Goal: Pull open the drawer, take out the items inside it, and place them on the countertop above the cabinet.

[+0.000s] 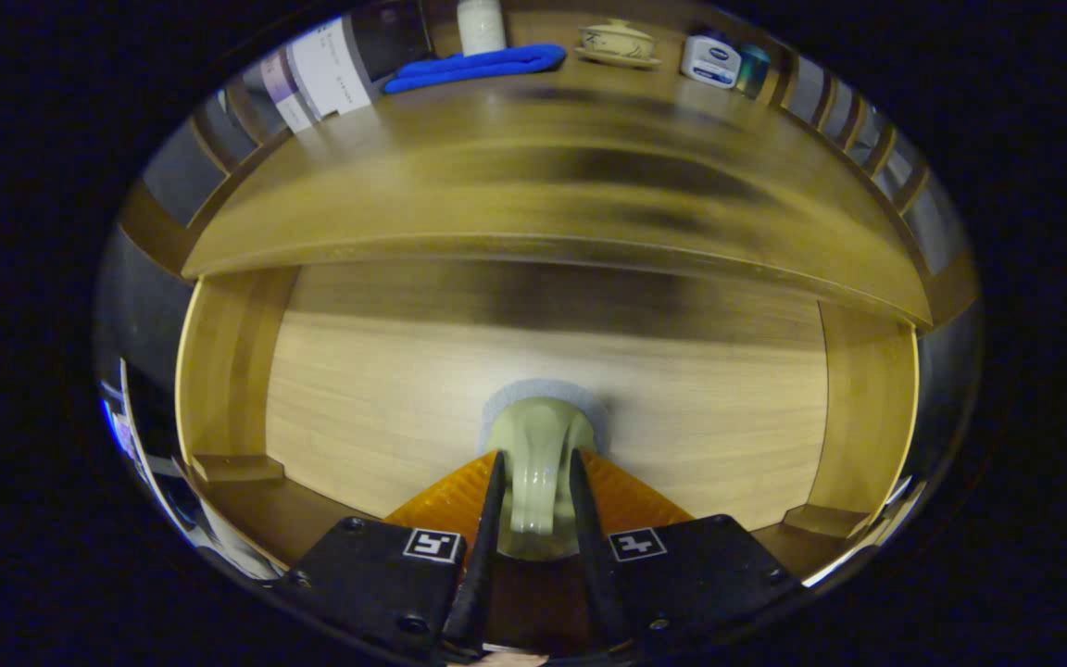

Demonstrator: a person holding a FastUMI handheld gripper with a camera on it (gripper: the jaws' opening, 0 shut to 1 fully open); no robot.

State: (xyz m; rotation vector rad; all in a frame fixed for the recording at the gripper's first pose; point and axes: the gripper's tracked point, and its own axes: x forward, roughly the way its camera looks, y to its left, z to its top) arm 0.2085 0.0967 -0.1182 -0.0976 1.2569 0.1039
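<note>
Here, tool [533, 463] clamped on drawer knob [538, 445], blue cloth [478, 65] and teacup [617, 39] on countertop [533, 185] above.

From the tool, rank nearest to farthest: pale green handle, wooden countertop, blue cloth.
1. Pale green handle: gripped between the fingers of the tool.
2. Wooden countertop: above the drawer front.
3. Blue cloth: at the countertop's far edge, beside the white jar.

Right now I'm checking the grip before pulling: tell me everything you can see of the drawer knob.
The drawer knob is pale green, smooth and glossy, like glazed ceramic or plastic. Its rounded stem narrows toward the camera and sits on a grey round backing pad fixed to the light wooden drawer front. It stands between the fingers of the gripper, which press its two sides, below the countertop.
</note>
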